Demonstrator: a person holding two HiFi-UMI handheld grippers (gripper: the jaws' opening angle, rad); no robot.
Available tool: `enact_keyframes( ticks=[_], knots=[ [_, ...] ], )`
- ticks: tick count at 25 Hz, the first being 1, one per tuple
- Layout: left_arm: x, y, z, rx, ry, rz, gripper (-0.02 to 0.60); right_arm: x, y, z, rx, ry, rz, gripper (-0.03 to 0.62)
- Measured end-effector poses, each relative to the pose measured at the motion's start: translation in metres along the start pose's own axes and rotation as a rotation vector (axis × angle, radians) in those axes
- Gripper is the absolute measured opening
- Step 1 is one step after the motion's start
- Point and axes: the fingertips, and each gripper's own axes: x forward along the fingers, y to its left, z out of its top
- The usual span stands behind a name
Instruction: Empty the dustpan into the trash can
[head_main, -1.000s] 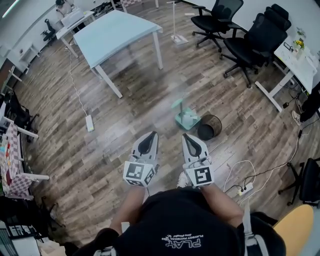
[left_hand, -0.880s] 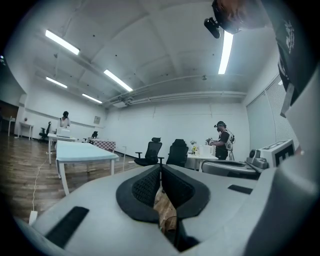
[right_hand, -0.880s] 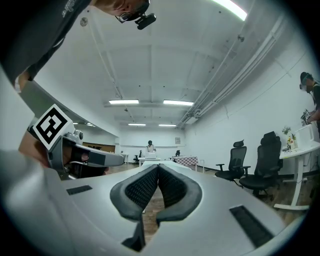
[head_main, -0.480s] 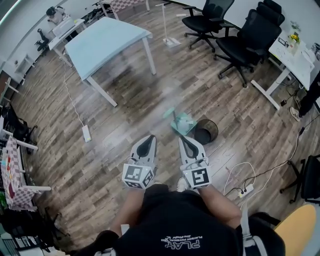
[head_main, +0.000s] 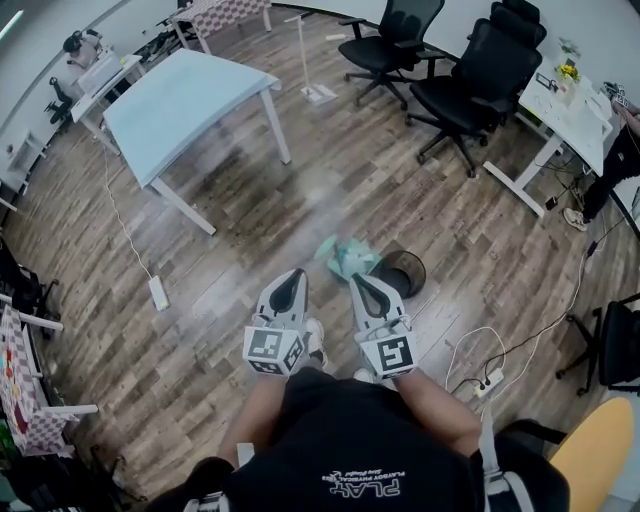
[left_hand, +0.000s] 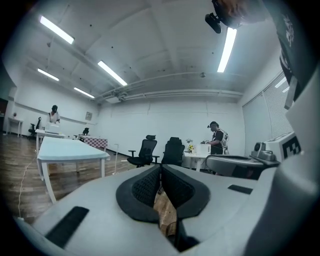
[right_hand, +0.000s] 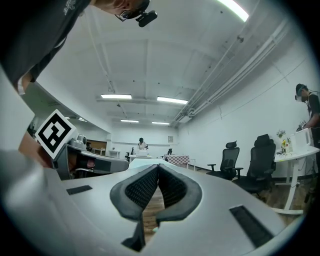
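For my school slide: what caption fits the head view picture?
Left tool and right tool, both shut, near a green dustpan beside a black trash can.

Blurred teal dustpan (head_main: 345, 258) on the wood floor (head_main: 220, 300) — just beside the black trash can (head_main: 403, 273).

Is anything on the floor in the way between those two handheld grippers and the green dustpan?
Nothing visible. Only bare wood floor shows between the right gripper, the left gripper and the dustpan, which sits right beside the trash can.
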Motion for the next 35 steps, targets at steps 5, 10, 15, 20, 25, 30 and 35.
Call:
enact_keyframes(
  ticks=[5, 10, 15, 20, 25, 30, 35],
  knots=[
    [0.037, 0.040, 0.005, 0.032, 0.008, -0.037, 0.025, 0.041, -0.016, -0.005, -0.003, 0.007, -0.062, 0.023],
    [0.069, 0.077, -0.014, 0.059, 0.069, -0.072, 0.025, 0.077, -0.026, -0.019, 0.013, 0.010, -0.129, 0.023],
    [0.108, 0.071, -0.028, 0.277, 0.133, -0.209, 0.026, 0.104, -0.043, -0.039, 0.006, 0.078, -0.184, 0.023],
    [0.139, 0.068, -0.042, 0.295, 0.157, -0.343, 0.025, 0.130, -0.054, -0.042, 0.006, 0.053, -0.252, 0.023],
    [0.164, 0.072, -0.047, 0.320, 0.170, -0.423, 0.025, 0.138, -0.067, -0.060, 0.002, 0.103, -0.327, 0.023],
    [0.185, 0.068, -0.059, 0.322, 0.204, -0.467, 0.026, 0.141, -0.084, -0.077, -0.001, 0.139, -0.358, 0.023],
    [0.202, 0.060, -0.080, 0.314, 0.256, -0.474, 0.026, 0.144, -0.100, -0.084, 0.000, 0.149, -0.347, 0.023]
  ],
)
